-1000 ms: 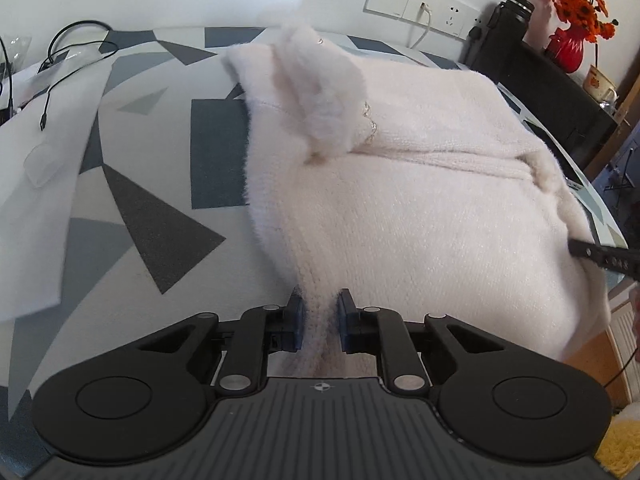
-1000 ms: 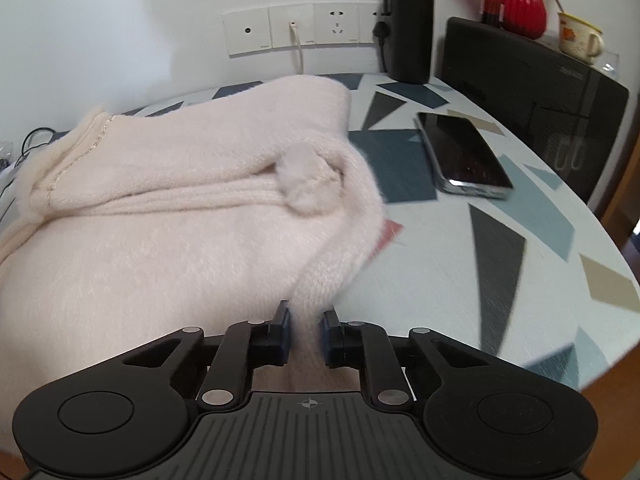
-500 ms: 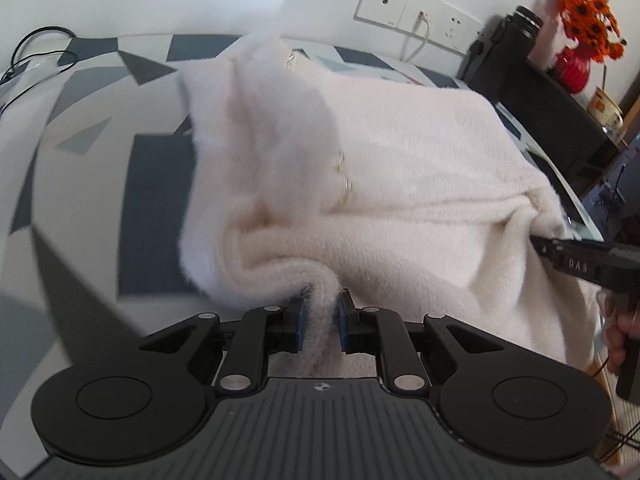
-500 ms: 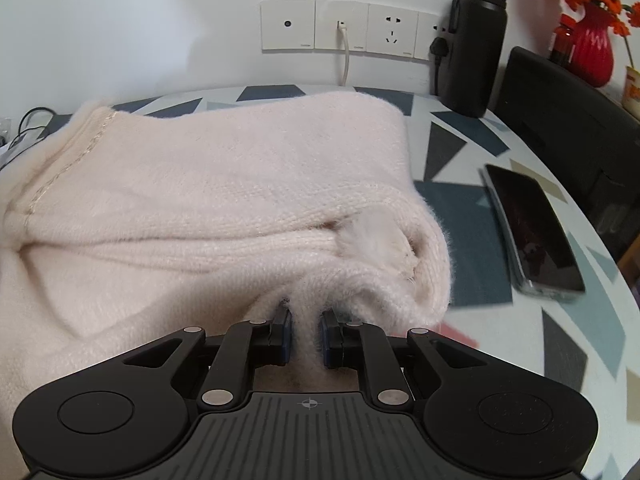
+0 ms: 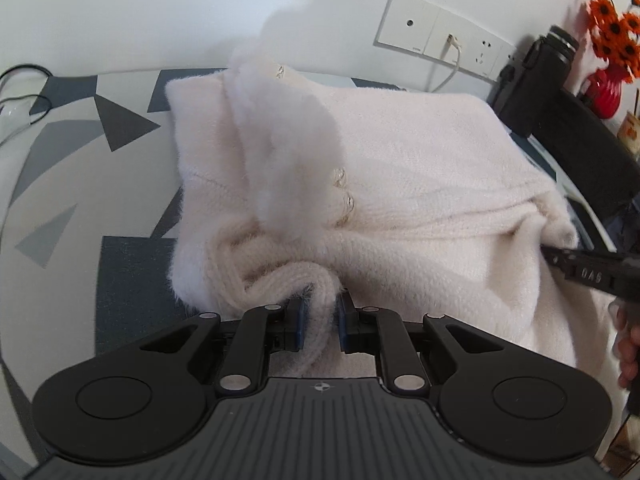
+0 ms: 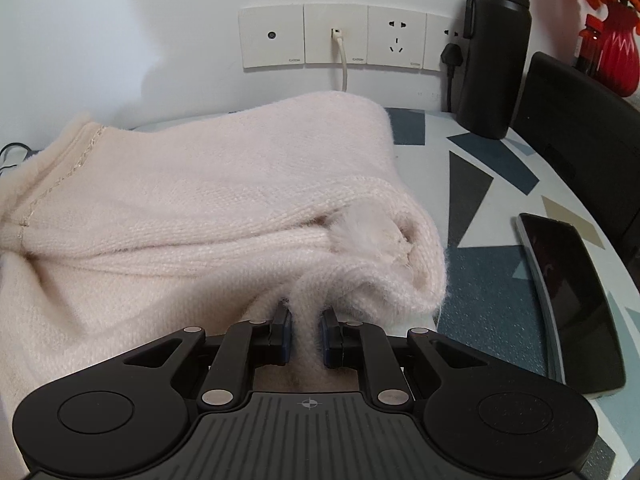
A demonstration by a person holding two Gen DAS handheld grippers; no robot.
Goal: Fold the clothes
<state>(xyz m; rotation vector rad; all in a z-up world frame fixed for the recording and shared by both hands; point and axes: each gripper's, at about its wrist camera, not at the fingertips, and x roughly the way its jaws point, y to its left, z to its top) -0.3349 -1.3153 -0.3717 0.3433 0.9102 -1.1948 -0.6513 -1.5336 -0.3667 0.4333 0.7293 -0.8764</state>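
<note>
Surface: round table (image 6: 496, 280) with a grey, white and dark blue geometric top, set against a white wall. Wall fittings: a row of socket plates (image 6: 336, 36), one with a white cable plugged in.

Item 1: fluffy cream sweater (image 5: 400, 168), lying on the table in a folded heap. Its long axis runs left to right across both wrist views; the beaded trim edge (image 6: 60, 176) sits at the left end in the right wrist view, a rounded fold at the right end. The near hem is bunched toward both grippers.

Item 2: left gripper (image 5: 320, 316), fingers pinched on a ribbed fold of the sweater's near edge.

Item 3: right gripper (image 6: 306, 334), fingers clamped on a tuft of the same sweater at its near right corner. It shows in the left wrist view too, with part of a hand (image 5: 628, 344).

Other items: black flask (image 6: 492, 52) by the wall; dark phone (image 6: 572, 300) flat on the table, right of the sweater; red vase (image 6: 618, 56) on a black case (image 6: 580, 120); black cables (image 5: 20, 88) far left.
</note>
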